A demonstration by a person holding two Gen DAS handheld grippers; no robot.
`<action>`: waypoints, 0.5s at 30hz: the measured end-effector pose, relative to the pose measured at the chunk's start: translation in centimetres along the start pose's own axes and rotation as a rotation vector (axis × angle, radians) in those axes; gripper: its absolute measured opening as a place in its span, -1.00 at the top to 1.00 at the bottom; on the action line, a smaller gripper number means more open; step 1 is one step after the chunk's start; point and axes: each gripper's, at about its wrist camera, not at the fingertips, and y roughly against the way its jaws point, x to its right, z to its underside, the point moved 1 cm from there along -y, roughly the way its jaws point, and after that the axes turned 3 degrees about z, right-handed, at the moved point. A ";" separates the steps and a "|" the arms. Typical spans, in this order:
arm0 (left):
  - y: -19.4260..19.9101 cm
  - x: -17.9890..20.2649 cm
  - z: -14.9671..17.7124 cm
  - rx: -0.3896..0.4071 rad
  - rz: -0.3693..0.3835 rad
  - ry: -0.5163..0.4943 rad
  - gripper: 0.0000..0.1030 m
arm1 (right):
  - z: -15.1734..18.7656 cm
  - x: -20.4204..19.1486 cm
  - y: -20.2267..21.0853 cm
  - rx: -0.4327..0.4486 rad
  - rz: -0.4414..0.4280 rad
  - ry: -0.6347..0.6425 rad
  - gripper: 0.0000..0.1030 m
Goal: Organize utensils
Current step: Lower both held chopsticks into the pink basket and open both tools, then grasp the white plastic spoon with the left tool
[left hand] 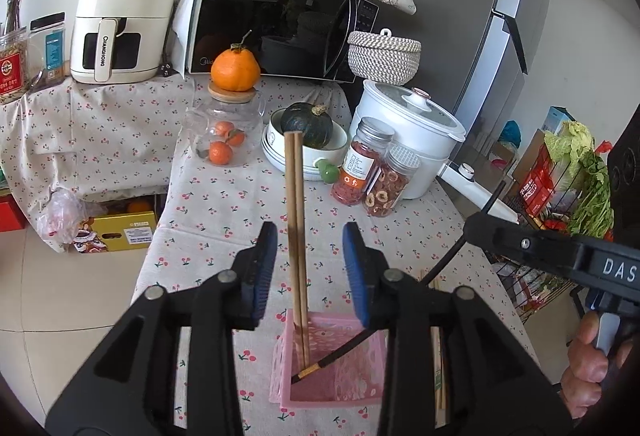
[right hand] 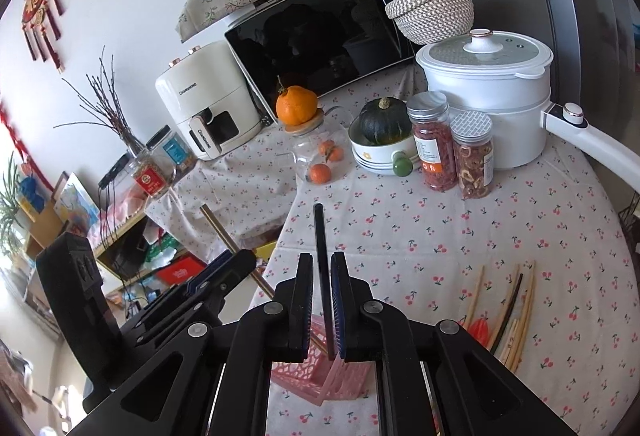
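A pink perforated holder (left hand: 332,364) stands on the cherry-print tablecloth near the front edge. A pair of brown wooden chopsticks (left hand: 295,220) stands in it, between the fingers of my open left gripper (left hand: 310,268), which do not touch it. My right gripper (right hand: 321,300) is shut on a black chopstick (right hand: 320,236); in the left wrist view the black chopstick (left hand: 344,350) slants down with its gold-banded tip inside the holder. The holder (right hand: 320,376) shows below the right gripper. Several loose chopsticks (right hand: 516,312) lie on the cloth to the right.
At the back stand a microwave (left hand: 276,15), an air fryer (left hand: 124,19), a glass jar with oranges (left hand: 224,139), a bowl holding a squash (left hand: 308,139), two jars of dried food (left hand: 372,171) and a white pot (left hand: 416,131). The table's left edge drops to the floor.
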 end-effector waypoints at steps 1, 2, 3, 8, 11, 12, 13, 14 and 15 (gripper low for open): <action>0.2 0.1 0.0 -0.001 -0.001 -0.001 -0.04 | -0.2 0.1 0.4 0.010 -0.012 -0.010 0.57; 0.4 0.2 -0.1 -0.002 -0.002 -0.004 -0.17 | -0.4 0.2 0.9 0.023 -0.021 -0.018 0.39; 0.6 0.3 -0.1 -0.006 -0.005 -0.009 -0.23 | -0.6 0.3 1.4 0.039 -0.026 -0.023 0.31; 1.6 1.2 0.3 -0.050 -0.043 -0.038 -0.71 | -1.3 1.2 4.6 0.106 -0.020 -0.029 -0.21; 2.0 1.8 1.0 -0.096 -0.062 -0.059 -0.86 | -1.3 2.6 6.1 0.125 0.023 -0.032 -0.39; 2.1 2.0 1.2 -0.110 -0.070 -0.068 -0.88 | -1.3 3.2 6.5 0.123 0.043 -0.035 -0.43; 2.1 2.3 1.5 -0.123 -0.075 -0.077 -0.90 | -1.2 3.8 6.8 0.118 0.063 -0.040 -0.46; 2.1 2.6 1.7 -0.137 -0.079 -0.087 -0.90 | -1.1 4.5 7.1 0.112 0.083 -0.048 -0.50; 2.0 3.0 2.0 -0.154 -0.080 -0.097 -0.90 | -0.9 5.3 7.3 0.104 0.103 -0.058 -0.54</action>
